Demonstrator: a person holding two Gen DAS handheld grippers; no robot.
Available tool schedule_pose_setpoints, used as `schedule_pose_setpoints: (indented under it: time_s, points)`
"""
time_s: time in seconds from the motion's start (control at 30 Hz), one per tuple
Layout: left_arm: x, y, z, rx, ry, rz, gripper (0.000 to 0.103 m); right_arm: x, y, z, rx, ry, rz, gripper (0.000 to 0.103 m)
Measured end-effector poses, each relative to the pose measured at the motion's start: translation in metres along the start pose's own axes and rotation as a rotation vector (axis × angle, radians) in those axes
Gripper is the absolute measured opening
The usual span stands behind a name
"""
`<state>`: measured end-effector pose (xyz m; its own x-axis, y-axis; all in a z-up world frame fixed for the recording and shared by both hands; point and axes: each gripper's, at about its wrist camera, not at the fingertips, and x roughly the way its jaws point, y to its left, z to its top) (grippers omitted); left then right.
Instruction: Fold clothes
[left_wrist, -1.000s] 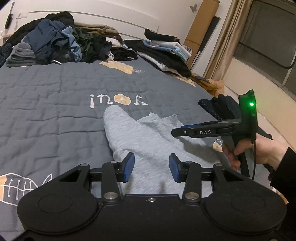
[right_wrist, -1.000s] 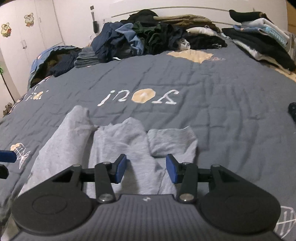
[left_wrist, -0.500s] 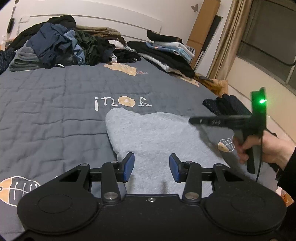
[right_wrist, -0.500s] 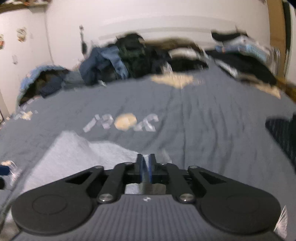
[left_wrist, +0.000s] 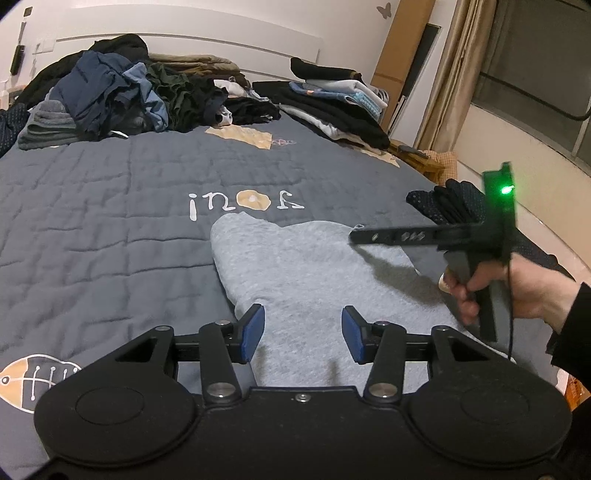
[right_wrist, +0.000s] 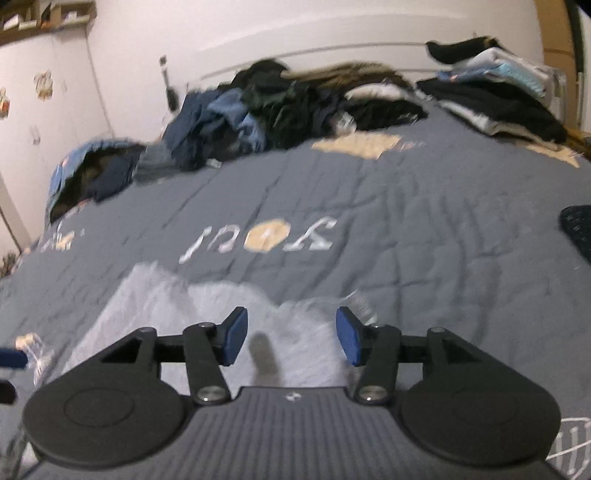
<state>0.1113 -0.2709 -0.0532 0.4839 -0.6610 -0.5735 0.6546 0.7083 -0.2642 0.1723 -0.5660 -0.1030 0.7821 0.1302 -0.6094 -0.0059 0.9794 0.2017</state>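
Lying soft and limp on the bed (left_wrist: 110, 206), a light grey garment (left_wrist: 306, 273) invites an edge pinch; left gripper (left_wrist: 303, 334) and right gripper (right_wrist: 291, 339) hover spread, empty.

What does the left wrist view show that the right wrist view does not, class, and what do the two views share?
Only the left wrist view shows the right gripper from the side, gripped by a hand, with its green light, plus the curtain and window. Only the right wrist view shows the wardrobe with stickers and the right gripper's own open blue pads. Both show the grey garment lying on the blue quilt, the quilt lettering, and the clothes pile near the headboard.
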Motion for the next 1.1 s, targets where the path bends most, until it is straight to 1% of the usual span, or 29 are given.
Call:
schedule_pose_setpoints:
  time_s: [0.03, 0.07, 0.1, 0.27, 0.37, 0.43, 0.47, 0.53, 0.57, 0.63, 0.7, 0.77, 0.8, 0.9, 0.97, 1.0, 1.03, 1.07, 1.1]
  points:
    - [0.000, 0.000, 0.000, 0.000, 0.000, 0.001, 0.046, 0.005, 0.002, -0.002, 0.003, 0.016, -0.005, 0.038]
    - [-0.001, 0.000, 0.000, 0.002, -0.001, 0.003, 0.046, 0.002, 0.000, -0.001, 0.008, 0.008, -0.014, 0.012]
    - [-0.002, 0.000, 0.000, 0.005, -0.002, 0.005, 0.046, -0.001, -0.001, 0.000, 0.012, -0.002, -0.023, 0.003]
    - [-0.003, 0.002, 0.001, -0.002, -0.009, 0.006, 0.046, -0.017, -0.009, 0.006, 0.033, -0.056, -0.071, 0.003]
    - [-0.001, 0.001, 0.001, 0.003, -0.005, 0.005, 0.046, -0.012, -0.013, 0.001, 0.017, -0.045, -0.119, 0.003]
    - [0.000, 0.000, 0.000, 0.011, 0.001, 0.006, 0.046, -0.001, -0.016, -0.005, 0.026, 0.001, -0.127, 0.004]
    - [0.000, -0.001, 0.000, 0.016, 0.005, 0.007, 0.046, 0.004, -0.017, -0.009, 0.032, 0.025, -0.131, 0.007]
    - [0.000, -0.002, -0.001, 0.023, 0.009, 0.007, 0.046, 0.001, -0.017, -0.008, 0.033, 0.020, -0.111, 0.007]
    - [0.000, -0.002, -0.001, 0.022, 0.007, 0.008, 0.047, -0.005, -0.016, -0.004, 0.025, 0.010, -0.099, 0.010]
    - [0.000, -0.001, -0.001, 0.018, 0.005, 0.008, 0.048, -0.019, -0.016, 0.005, 0.032, -0.010, -0.099, 0.019]
    - [0.001, -0.001, -0.001, 0.016, 0.006, 0.008, 0.048, -0.031, -0.020, 0.010, 0.053, -0.028, -0.071, 0.043]
    - [0.002, -0.002, -0.002, 0.017, 0.009, 0.007, 0.048, -0.040, -0.024, 0.008, 0.059, -0.052, -0.053, 0.047]
    - [0.002, -0.003, -0.002, 0.019, 0.011, 0.006, 0.048, -0.040, -0.026, 0.007, 0.057, -0.056, -0.059, 0.047]
    - [0.002, -0.007, -0.003, 0.032, 0.012, 0.004, 0.048, -0.024, -0.028, 0.002, 0.059, -0.003, -0.054, 0.047]
    - [0.002, -0.009, -0.004, 0.038, 0.010, 0.001, 0.048, -0.013, -0.023, -0.003, 0.031, 0.022, -0.064, 0.047]
    - [0.002, -0.009, -0.004, 0.038, 0.011, 0.002, 0.048, -0.012, -0.019, -0.006, 0.008, 0.015, -0.063, 0.046]
    - [0.002, -0.009, -0.004, 0.037, 0.011, 0.003, 0.048, -0.012, -0.014, -0.008, -0.016, 0.006, -0.062, 0.042]
    - [0.002, -0.009, -0.004, 0.037, 0.012, 0.005, 0.048, -0.011, -0.010, -0.010, -0.040, -0.003, -0.061, 0.033]
    - [0.003, -0.008, -0.004, 0.036, 0.012, 0.006, 0.048, -0.013, -0.005, -0.010, -0.066, -0.011, -0.049, 0.017]
